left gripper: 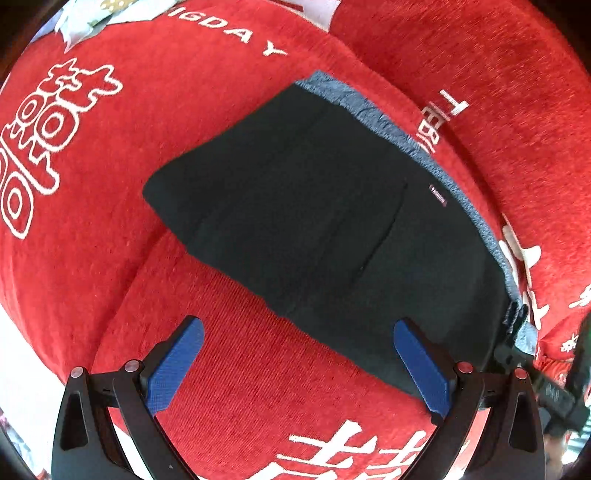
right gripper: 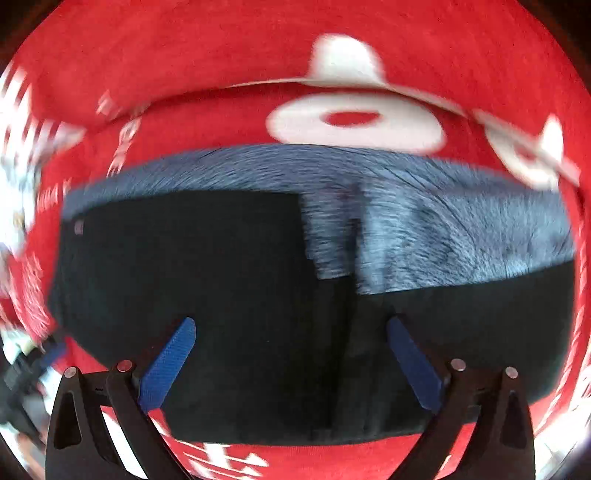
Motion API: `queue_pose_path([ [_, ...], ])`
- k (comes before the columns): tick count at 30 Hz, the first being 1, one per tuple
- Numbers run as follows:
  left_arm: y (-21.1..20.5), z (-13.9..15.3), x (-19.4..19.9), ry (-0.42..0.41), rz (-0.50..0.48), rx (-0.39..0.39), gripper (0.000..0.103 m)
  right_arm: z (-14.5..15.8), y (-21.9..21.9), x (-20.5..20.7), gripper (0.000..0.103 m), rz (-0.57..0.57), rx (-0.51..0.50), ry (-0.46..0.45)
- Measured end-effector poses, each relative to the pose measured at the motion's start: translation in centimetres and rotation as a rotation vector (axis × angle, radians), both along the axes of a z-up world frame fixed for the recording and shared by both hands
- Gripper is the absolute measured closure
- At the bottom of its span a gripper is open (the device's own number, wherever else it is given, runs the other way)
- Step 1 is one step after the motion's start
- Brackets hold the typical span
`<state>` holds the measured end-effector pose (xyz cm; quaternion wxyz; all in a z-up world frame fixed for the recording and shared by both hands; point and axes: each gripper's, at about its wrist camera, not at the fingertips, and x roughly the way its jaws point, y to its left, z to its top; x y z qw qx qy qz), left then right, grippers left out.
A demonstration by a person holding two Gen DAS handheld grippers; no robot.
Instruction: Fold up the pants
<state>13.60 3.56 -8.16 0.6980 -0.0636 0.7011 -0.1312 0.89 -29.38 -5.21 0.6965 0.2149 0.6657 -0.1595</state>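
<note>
Black pants (left gripper: 314, 206) with a grey fleece lining (left gripper: 373, 110) lie folded into a compact slab on a red cloth. My left gripper (left gripper: 299, 354) hovers open over the slab's near edge, blue pads (left gripper: 177, 365) wide apart and empty. In the blurred right wrist view the same pants (right gripper: 207, 295) fill the middle, with the grey lining (right gripper: 443, 236) exposed along the far side and at the right. My right gripper (right gripper: 291, 354) is open just above the black fabric, holding nothing. The other gripper's black body (left gripper: 554, 387) shows at the left view's right edge.
The red cover (left gripper: 236, 387) carries large white characters and lettering and drapes over rounded cushions, with a seam between them under the pants. A patterned white item (left gripper: 81, 22) sits at the far top left. A pale floor strip (left gripper: 22, 376) shows at lower left.
</note>
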Motion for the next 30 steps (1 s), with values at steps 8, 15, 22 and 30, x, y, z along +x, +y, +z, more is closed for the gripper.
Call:
queue_pose_path([
  [8, 0.3, -0.4, 0.5, -0.004, 0.02, 0.012, 0.0, 0.6, 5.7, 1.3, 0.0, 0.137, 0.051, -0.038],
  [15, 1.0, -1.1, 1.2, 0.002, 0.042, -0.002, 0.0, -1.9, 6.1, 1.1, 0.0, 0.126, 0.091, 0.026],
  [22, 3.3, -1.1, 2.4, -0.043, 0.136, -0.145, 0.0, -2.1, 7.7, 1.1, 0.0, 0.206, 0.045, 0.041],
  [30, 3.9, -2.8, 2.8, -0.032, 0.201, -0.248, 0.0, -1.7, 7.1, 0.4, 0.0, 0.221, 0.061, 0.035],
])
